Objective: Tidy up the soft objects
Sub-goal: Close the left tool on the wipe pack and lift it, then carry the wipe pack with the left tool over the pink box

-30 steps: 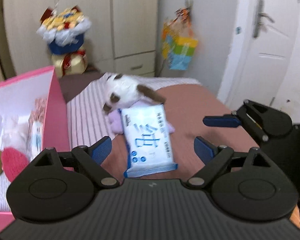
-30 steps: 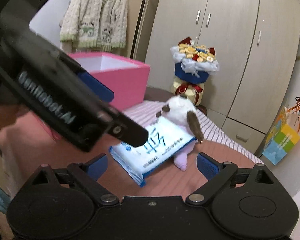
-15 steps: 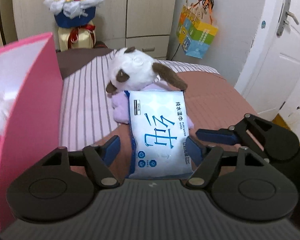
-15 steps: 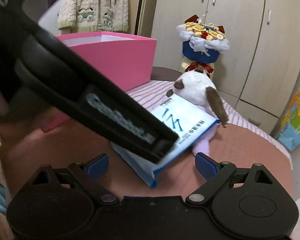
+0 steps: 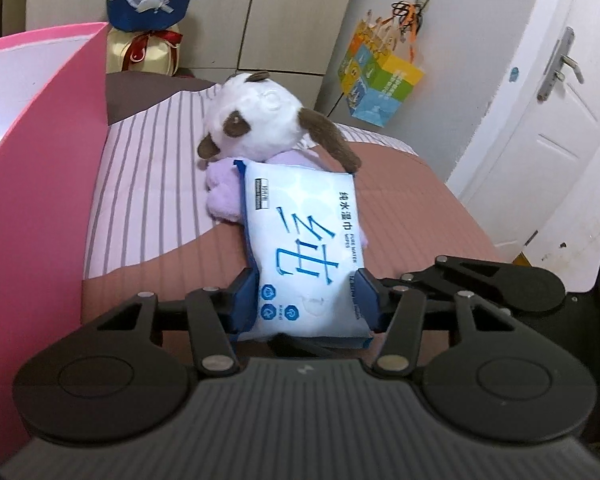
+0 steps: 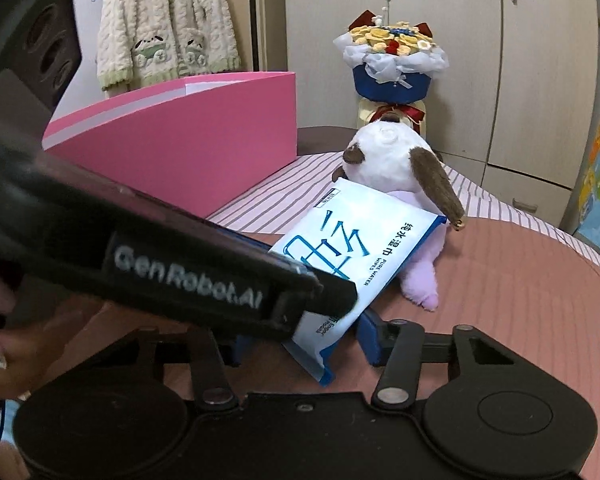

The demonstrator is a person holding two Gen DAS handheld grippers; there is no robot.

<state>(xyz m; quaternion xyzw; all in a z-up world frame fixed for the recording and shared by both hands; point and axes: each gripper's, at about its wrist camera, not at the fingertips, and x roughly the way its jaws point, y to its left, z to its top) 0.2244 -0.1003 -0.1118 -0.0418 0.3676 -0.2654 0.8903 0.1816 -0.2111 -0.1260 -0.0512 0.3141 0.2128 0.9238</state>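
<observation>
While wipes pack (image 5: 306, 256) lies on bed, leaning on plush dog (image 5: 260, 124): pink box (image 5: 40, 184) left of pack, contents mostly hidden. Left gripper (image 5: 308, 296) clamped on pack's near end. Right gripper (image 6: 300, 344) right of pack, apparently open, empty. Remaining: box pack, then dog.

The left gripper (image 6: 300, 304) hides the wipes pack's (image 6: 364, 248) near end; the plush's (image 5: 260, 124) body lies under the pack

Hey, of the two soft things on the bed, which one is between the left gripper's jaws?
The wipes pack: the left gripper has its jaws against both sides of its near end. The plush dog lies farther back, under the pack's far end, untouched.
</observation>
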